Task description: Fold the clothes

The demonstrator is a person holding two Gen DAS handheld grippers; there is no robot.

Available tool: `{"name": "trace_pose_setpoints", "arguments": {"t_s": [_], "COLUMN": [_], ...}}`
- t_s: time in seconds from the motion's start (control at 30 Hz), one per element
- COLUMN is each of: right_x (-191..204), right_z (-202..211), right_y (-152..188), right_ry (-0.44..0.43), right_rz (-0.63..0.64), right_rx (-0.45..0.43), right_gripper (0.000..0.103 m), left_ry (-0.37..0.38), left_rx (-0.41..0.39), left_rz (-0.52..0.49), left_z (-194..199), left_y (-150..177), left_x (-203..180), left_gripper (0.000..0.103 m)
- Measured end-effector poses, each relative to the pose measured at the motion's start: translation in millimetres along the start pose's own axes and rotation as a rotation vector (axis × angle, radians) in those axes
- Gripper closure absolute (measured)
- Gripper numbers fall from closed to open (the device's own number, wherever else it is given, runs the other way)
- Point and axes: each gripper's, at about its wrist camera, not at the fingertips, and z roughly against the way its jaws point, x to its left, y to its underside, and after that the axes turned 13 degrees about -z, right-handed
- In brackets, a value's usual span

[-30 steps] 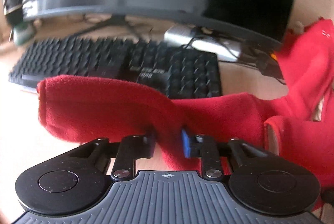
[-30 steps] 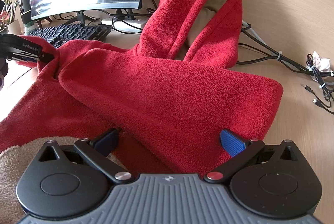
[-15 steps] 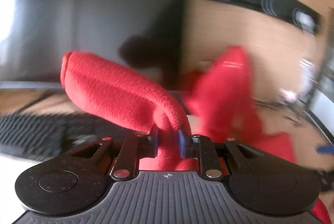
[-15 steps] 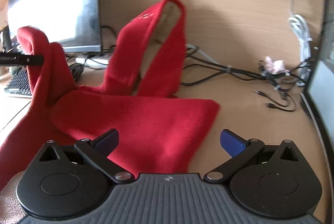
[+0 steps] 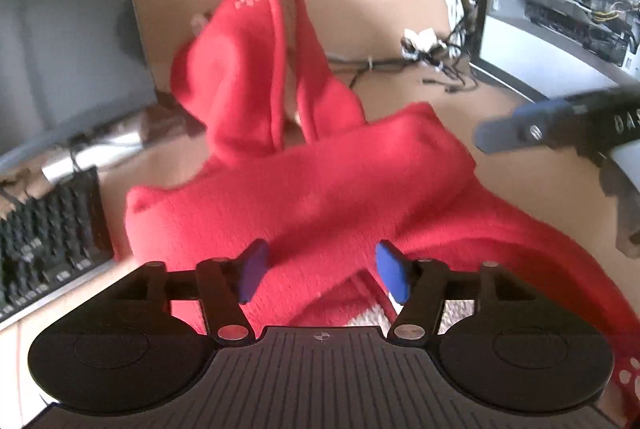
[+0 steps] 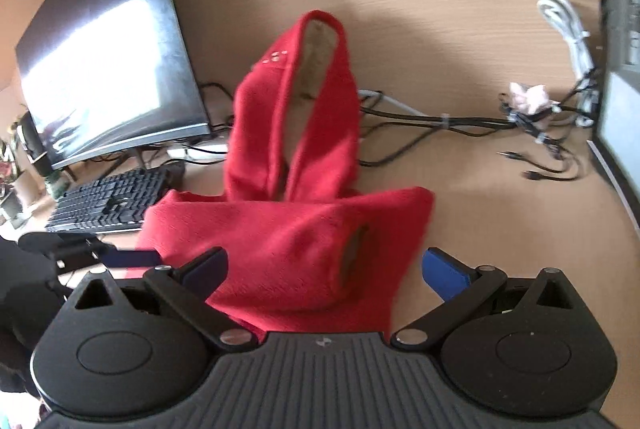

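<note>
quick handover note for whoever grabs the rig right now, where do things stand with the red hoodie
Left hand-held gripper: jaws opening, nothing pinched; it hangs just above the folded sleeve.
Right hand-held gripper: open, empty, over the sleeve cuff.
Red hoodie: on the desk, hood standing up against the back panel, keyboard and monitor on one side, cables on the other.
Done: sleeves laid across the body.
Left: hood and lower body look unfolded; probably flatten the hood, then fold the body up.
</note>
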Motion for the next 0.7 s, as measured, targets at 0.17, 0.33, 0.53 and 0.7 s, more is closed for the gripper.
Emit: {"name": "trace_pose_setpoints", "arguments": {"t_s": [0.17,0.33,0.53,0.7], "right_x": [-9.8,-24.3,-21.9,-33.0], "right_z": [-38.2,-75.4,-87.4,-44.2], "right_y": [-13.6,-17.3,-39.6,-68.0], "right_ry": [-0.04,-0.243,-0.507,-0.77], "right_rz": [-0.091,-0.239,-0.381,-0.46], "right_rx": [0.075,0.218,0.228,0.119], "right_gripper": [0.029,0.045,0.041,0.04], "left_ry": [0.036,0.063,0.048,0.083], "left_rx": [0.024,-0.014,-0.052,-0.062], "left_rz": [0.023,0.023,0.097,0.195], "left_z": [-13.1,-5.2,-4.1,-15.5], "left_y": [2.0,-6.5,-9.7,-11.4], "left_x": [3.0,13.8,49.4,69.5], "left_gripper": [0.026,0.014,0.009,0.009]}}
